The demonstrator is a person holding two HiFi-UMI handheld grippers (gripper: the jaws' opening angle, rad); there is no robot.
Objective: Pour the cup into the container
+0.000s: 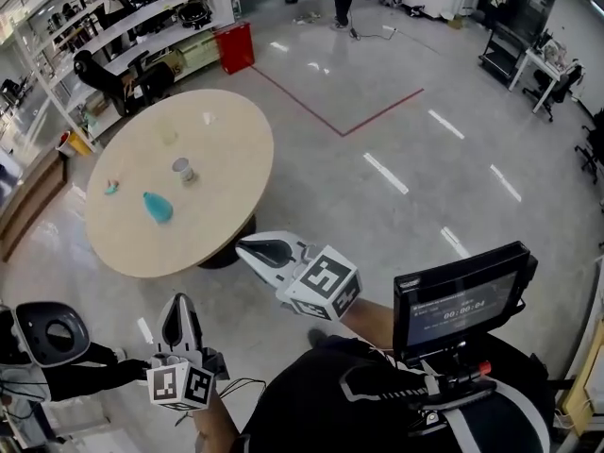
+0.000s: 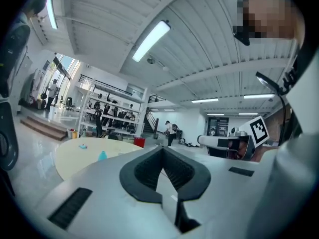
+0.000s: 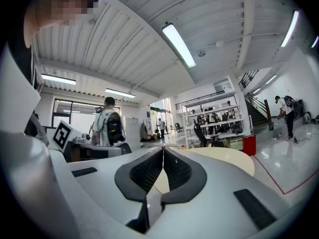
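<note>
I see my left tool [image 1: 178, 302] and right tool [image 1: 243, 244] both closed and empty, well short of the round counter [image 1: 226, 140], where the cup [image 1: 183, 169] stands beside a blue object [image 1: 157, 206].

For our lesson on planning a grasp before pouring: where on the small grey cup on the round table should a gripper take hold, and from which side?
The grey cup: probably its side wall, jaws level, coming from the near table edge. It stands upright, mouth up, with bare tabletop on that side; the teal object lies apart, nearer left.
</note>
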